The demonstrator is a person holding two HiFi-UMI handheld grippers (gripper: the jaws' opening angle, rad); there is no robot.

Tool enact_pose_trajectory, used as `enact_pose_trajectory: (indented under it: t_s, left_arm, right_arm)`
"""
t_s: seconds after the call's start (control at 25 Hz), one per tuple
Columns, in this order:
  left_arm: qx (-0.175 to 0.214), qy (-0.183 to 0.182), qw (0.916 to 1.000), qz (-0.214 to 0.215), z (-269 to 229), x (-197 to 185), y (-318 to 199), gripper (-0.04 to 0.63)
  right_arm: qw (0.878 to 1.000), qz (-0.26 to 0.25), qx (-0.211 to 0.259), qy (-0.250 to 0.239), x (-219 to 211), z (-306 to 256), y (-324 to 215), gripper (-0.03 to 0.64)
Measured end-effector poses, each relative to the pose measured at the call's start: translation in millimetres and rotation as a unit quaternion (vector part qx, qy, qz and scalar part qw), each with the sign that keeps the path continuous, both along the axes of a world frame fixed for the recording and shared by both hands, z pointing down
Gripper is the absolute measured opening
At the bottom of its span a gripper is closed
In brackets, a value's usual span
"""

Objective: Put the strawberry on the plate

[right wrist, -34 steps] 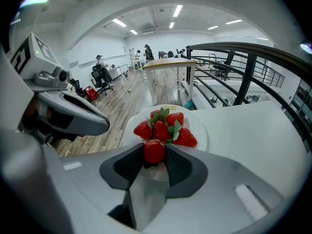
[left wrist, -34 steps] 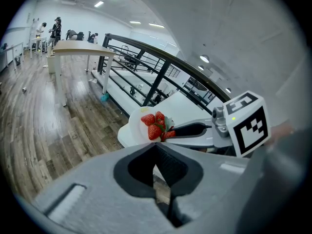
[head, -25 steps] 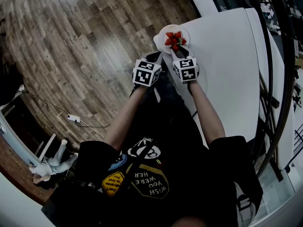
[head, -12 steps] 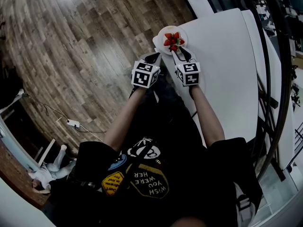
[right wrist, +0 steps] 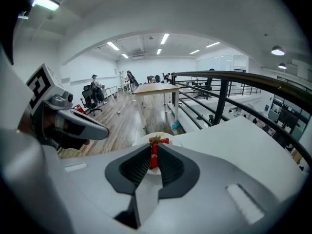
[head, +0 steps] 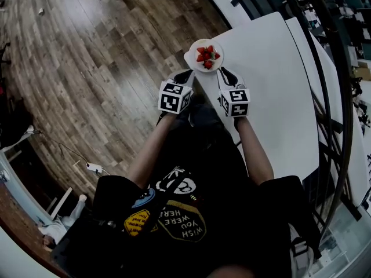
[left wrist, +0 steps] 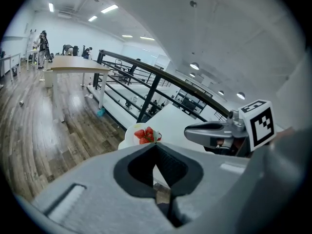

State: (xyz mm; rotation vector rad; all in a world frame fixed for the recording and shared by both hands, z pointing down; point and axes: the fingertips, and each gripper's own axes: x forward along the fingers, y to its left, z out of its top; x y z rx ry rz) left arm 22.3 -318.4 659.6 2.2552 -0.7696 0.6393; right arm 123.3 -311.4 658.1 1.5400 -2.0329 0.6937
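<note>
Red strawberries (head: pixel 204 55) lie on a small white plate (head: pixel 192 47) at the near-left corner of the white table (head: pixel 272 86). Both grippers hang a short way back from the plate, apart from it. My left gripper (head: pixel 186 74) is shut and empty; its view shows the strawberries (left wrist: pixel 146 135) beyond its tips (left wrist: pixel 155 145). My right gripper (head: pixel 226 74) is closing, with a narrow gap left and nothing between the jaws. The strawberries (right wrist: pixel 157 141) on the plate (right wrist: pixel 144 140) show through that gap (right wrist: pixel 154 147).
A black railing (head: pixel 330 97) runs along the table's far side. Wooden floor (head: pixel 87 68) lies to the left, below the table's edge. A cable and a plug (head: pixel 93 168) lie on the floor. People and desks (right wrist: pixel 146 87) stand far off in the hall.
Both grippers have drawn back from the plate toward the person. The right gripper's jaws, wide at the plate before, have narrowed. The strawberries stay on the plate.
</note>
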Motion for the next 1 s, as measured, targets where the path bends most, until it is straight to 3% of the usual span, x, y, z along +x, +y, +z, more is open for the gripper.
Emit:
enact_pose_trajectory:
  t_s: [0.36,0.68,1.0]
  left_arm:
    - [0.057,0.013,0.9981,-0.02,-65,12,28,0.002]
    - [0.116,0.012,0.9929,-0.02,-114,44,94,0.002]
    - [0.155,0.02,0.9873,-0.028,-156,43,150,0.002]
  right_arm:
    - [0.998,-0.003,0.054,-0.021,16,-72,40,0.006]
    - [0.994,0.002,0.098,-0.049,45,-119,101,0.003]
    - [0.99,0.008,0.125,-0.062,52,-151,162,0.003]
